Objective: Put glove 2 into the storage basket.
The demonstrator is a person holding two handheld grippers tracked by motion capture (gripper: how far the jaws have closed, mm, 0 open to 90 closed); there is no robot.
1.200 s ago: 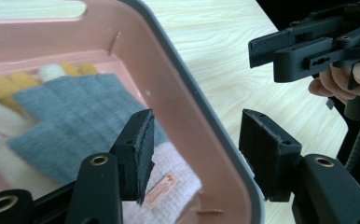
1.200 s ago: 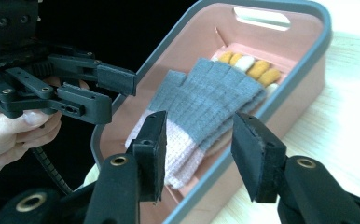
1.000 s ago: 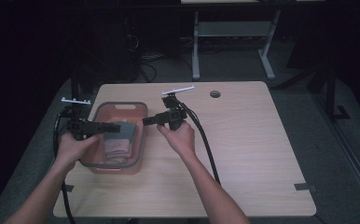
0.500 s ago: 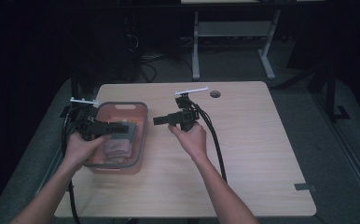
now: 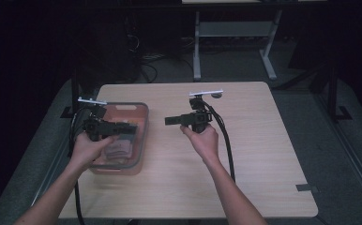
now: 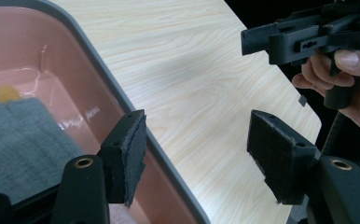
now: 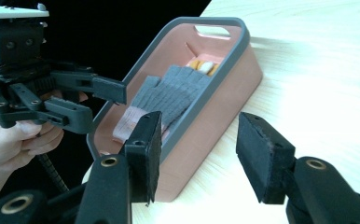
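A pink tub with a grey rim (image 5: 142, 123) stands at the table's left. Inside it lies a grey knitted cloth (image 7: 169, 93) (image 6: 19, 140), with small yellow-orange things (image 7: 201, 65) at the far end. My left gripper (image 5: 132, 127) (image 6: 197, 154) hovers over the tub's right rim with its jaws open; one jaw is above the inside, the other above the table. My right gripper (image 5: 167, 121) (image 7: 199, 149) hangs open over the bare table just right of the tub, pointing at it. Neither gripper holds anything. The right gripper view also catches the left gripper (image 7: 99, 93).
The light wooden table (image 5: 263, 159) stretches wide to the right of the tub. A small dark round thing (image 5: 215, 95) sits near the far edge, and a grey tab (image 5: 306, 188) lies at the front right. The floor beyond holds cables and table legs.
Both grippers have shifted a little to the right. The right gripper has drawn away from the tub's rim to over the bare table. Both stay open.
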